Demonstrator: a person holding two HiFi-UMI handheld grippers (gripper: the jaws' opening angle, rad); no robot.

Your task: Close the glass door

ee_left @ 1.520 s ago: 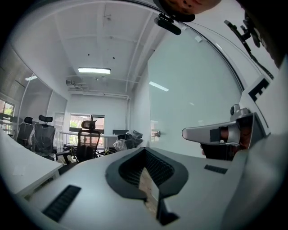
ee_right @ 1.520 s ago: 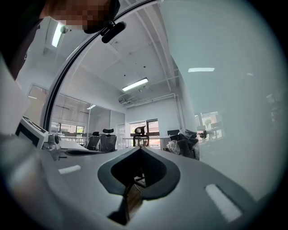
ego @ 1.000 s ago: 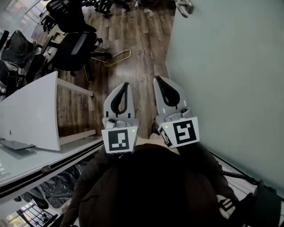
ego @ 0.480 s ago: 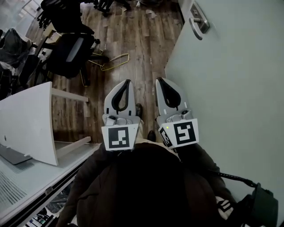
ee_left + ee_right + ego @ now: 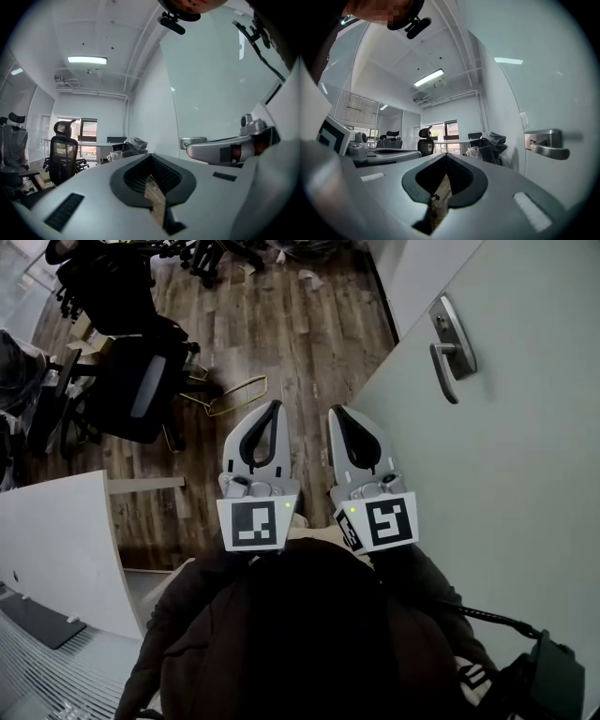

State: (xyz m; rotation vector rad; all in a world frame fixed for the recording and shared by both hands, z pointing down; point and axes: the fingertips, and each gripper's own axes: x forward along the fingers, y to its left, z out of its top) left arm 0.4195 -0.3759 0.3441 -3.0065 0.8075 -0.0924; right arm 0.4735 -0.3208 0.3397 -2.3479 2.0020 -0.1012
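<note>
Evidently pre-contact: left gripper (image 5: 271, 407) and right gripper (image 5: 336, 413) were both pinched together, empty, and held side by side, probably ready to push. Glass door (image 5: 511, 456) stood just right of them, its handle (image 5: 450, 348) ahead and untouched.

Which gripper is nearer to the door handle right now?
Right. The right gripper sits beside the glass door, below and left of the door handle in the head view; the left gripper is farther left, beyond it. Neither touches the handle.
</note>
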